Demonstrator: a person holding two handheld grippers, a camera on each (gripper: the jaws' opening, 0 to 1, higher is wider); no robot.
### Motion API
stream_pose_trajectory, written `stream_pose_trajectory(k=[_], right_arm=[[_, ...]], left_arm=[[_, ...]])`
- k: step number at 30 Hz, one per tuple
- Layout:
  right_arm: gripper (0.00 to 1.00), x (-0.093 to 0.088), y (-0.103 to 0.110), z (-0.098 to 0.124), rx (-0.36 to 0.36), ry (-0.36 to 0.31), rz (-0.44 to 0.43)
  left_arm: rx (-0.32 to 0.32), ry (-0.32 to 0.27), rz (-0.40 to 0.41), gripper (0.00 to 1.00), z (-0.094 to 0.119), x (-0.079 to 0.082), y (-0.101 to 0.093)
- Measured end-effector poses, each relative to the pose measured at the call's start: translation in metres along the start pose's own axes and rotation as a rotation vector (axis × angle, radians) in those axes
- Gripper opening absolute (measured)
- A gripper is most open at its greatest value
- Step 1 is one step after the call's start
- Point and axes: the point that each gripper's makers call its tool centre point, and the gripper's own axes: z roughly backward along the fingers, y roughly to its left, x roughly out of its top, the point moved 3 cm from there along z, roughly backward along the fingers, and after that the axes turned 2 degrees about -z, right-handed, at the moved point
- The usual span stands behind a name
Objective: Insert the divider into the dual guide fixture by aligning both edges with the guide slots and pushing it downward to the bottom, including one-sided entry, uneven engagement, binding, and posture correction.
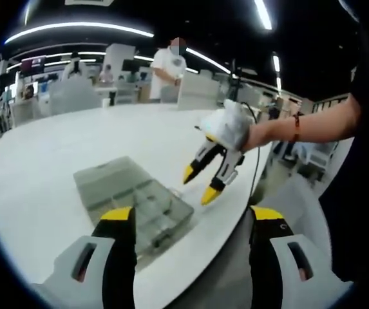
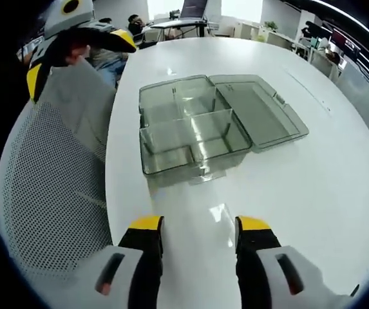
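Two hand-held grippers, both with jaws spread and nothing between them.

Left gripper view: the left hand-held gripper (image 1: 194,222) hovers at the near edge of the white tabletop (image 1: 55,161), jaws wide apart. Just beyond its left jaw sits a clear plastic organizer box (image 1: 136,196), lid (image 1: 107,175) swung open flat on the far side. Right of it, above the tabletop edge, the right hand-held gripper (image 1: 200,183) hangs tips-down, jaws parted, held by a gloved hand (image 1: 229,125). A person stands far off behind the tabletop.

Right gripper view: the right hand-held gripper (image 2: 197,225) looks down on the same organizer box (image 2: 190,138), near the tabletop's (image 2: 313,193) left edge. Its long axis runs left to right here, lid (image 2: 258,109) laid out to the right. A clear divider (image 2: 171,122) stands upright inside, crossing the tray; a shorter partition shows at the near left corner. Whether the divider is seated to the bottom, I cannot tell. A mesh chair back (image 2: 49,174) sits to the left, the left hand-held gripper (image 2: 75,45) above it.

Risks, as I judge them: clear-on-clear makes slot edges hard to read, so one edge could enter alone and bind. The box is light and near the edge; an off-centre push could slide or tip it.
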Motion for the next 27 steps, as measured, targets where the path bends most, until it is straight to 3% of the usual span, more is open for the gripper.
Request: stream_pose_trajectory(k=[18,21,27], right_arm=[[0.40,-0.012,-0.008,-0.012,-0.028,0.039,0.016],[0.34,-0.013,-0.002,-0.012,0.006,0.030,-0.019],[0.31,-0.014,-0.002,-0.011,-0.016,0.029,-0.016]], left_arm=[[0.010,0.014,0.024,0.70,0.000,-0.006,0.002],[0.010,0.011,0.027,0.70,0.000,-0.005,0.002],[0.009,0.000,0.027,0.70,-0.001,-0.002,0.002]])
